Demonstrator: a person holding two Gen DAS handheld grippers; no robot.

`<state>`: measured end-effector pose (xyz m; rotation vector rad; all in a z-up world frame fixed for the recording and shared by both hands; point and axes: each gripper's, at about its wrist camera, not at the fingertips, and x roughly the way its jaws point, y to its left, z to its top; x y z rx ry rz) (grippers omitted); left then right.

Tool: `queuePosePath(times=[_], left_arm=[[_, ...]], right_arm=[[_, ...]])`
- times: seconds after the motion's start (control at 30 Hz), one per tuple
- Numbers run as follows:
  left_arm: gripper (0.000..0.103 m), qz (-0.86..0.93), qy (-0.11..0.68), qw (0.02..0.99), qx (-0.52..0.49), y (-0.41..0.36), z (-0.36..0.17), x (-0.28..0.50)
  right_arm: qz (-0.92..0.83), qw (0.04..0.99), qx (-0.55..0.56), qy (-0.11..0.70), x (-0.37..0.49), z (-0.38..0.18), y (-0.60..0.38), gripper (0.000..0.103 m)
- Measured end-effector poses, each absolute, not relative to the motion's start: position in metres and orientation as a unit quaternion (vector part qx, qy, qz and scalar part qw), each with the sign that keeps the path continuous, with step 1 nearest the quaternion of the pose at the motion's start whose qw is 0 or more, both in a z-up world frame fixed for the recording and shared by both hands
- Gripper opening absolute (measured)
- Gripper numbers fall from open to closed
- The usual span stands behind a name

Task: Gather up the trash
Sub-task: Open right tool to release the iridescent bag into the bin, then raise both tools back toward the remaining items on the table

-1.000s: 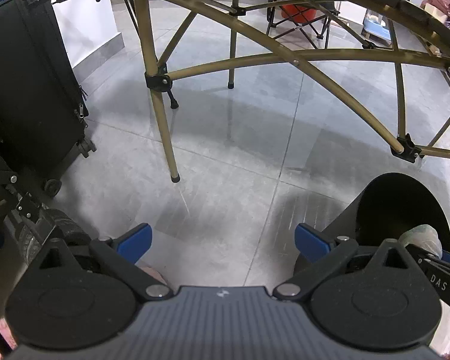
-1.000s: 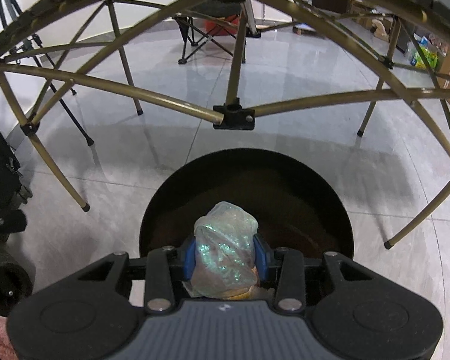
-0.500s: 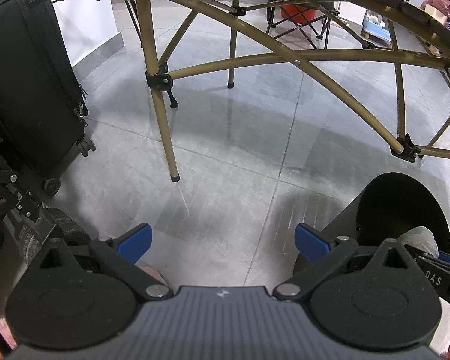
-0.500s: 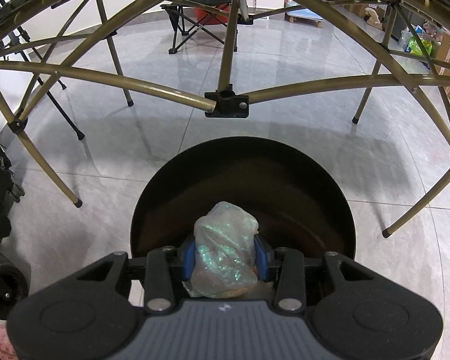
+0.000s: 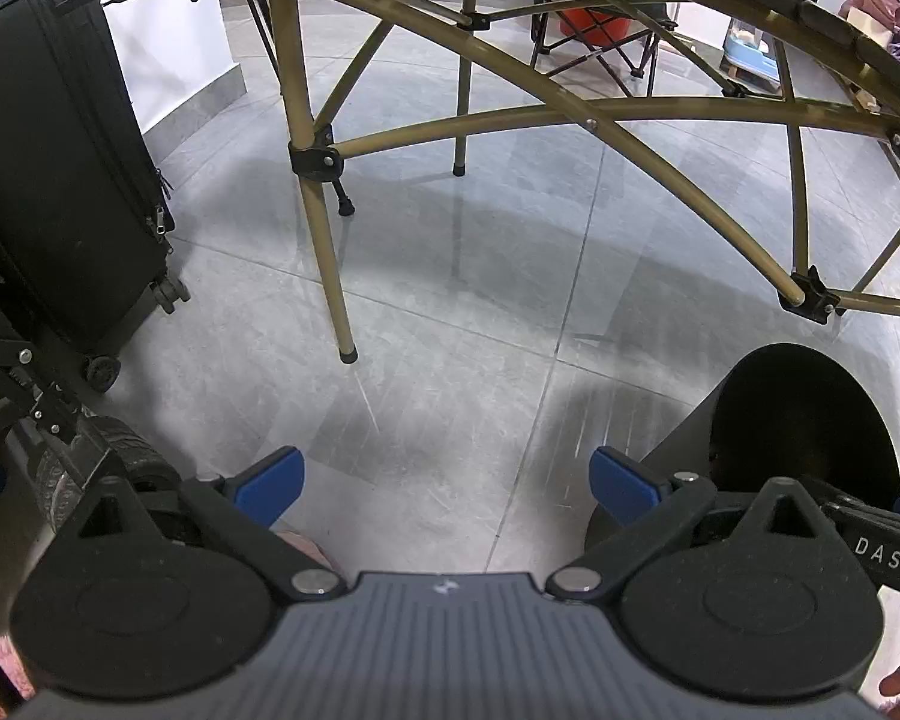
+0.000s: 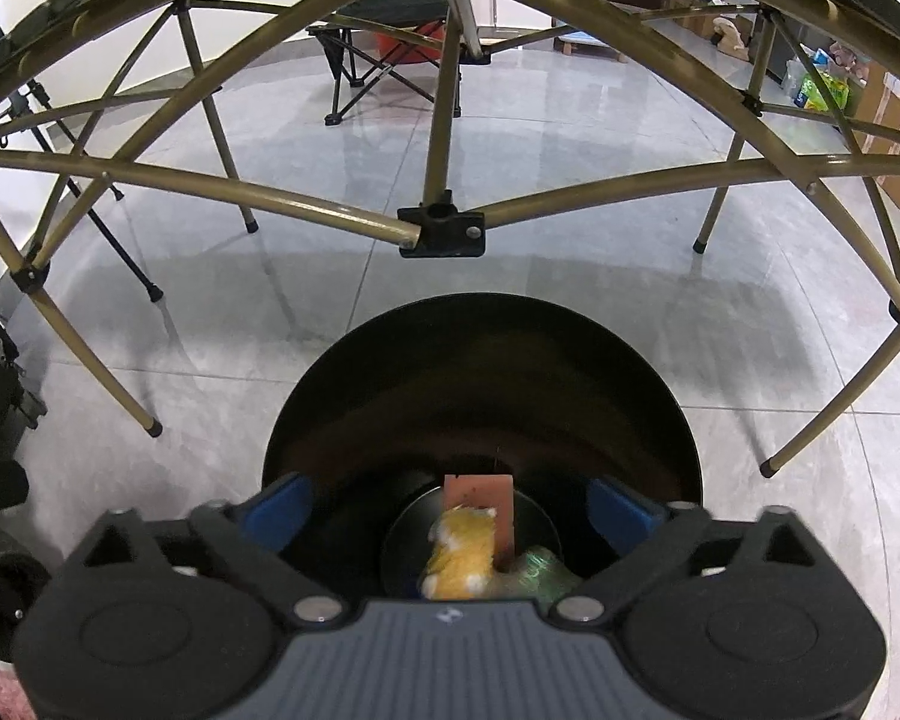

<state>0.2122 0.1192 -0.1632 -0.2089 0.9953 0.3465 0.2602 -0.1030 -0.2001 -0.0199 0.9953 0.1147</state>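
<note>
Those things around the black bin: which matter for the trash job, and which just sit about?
For the job:
round black bin
crumpled yellow and greenish wrappers inside it
open right gripper

Just about:
black fabric suitcase
tan metal table frame
folding camp chair

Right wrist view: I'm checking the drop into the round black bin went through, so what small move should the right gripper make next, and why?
Probably lift the right gripper up and away from the round black bin. Its jaws have just been opening and hold nothing; the crumpled clear plastic wrapper lies at the bottom beside yellow and orange scraps.
</note>
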Motion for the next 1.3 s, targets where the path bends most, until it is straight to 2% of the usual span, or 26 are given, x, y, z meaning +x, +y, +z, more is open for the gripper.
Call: queuePosePath(times=[0.8,1.3], left_arm=[[0.103,0.151,0.456,0.872,-0.097,0.112,-0.152,0.208],[0.103,0.133,0.397,0.902,-0.104,0.102,-0.111,0.199]], right_arm=[[0.065,0.884,-0.008,0.463,0.255,-0.186,-0.103,0.103],[0.078,0.925,0.001,0.371,0.242,-0.134,-0.118,0.103]])
